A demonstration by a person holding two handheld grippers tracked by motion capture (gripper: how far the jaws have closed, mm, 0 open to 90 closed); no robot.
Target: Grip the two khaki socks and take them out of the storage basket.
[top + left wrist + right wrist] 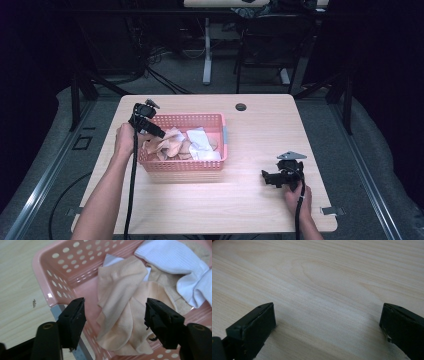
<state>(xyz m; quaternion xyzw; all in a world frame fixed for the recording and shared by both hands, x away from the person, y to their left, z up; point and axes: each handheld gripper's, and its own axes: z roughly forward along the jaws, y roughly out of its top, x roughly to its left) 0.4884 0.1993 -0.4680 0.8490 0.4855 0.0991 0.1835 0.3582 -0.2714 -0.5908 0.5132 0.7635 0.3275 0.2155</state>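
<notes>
A pink perforated basket point(220, 131) stands on the wooden table, left of centre, holding beige socks point(167, 142) and white socks point(201, 142). My left gripper point(159, 133) reaches over the basket's left end. In the left gripper view it is open point(115, 320), its jaws wide apart above a peach sock point(120, 305), with a white sock point(175, 260) farther in. My right gripper point(266, 178) rests low over bare table at the right front, and in the right gripper view it is open point(327, 322) with only wood between its jaws.
A small dark round grommet point(241, 106) sits near the table's far edge. Table edges lie close to the right hand. Beyond the table stand desk legs point(207, 55) and chair frames on a grey floor.
</notes>
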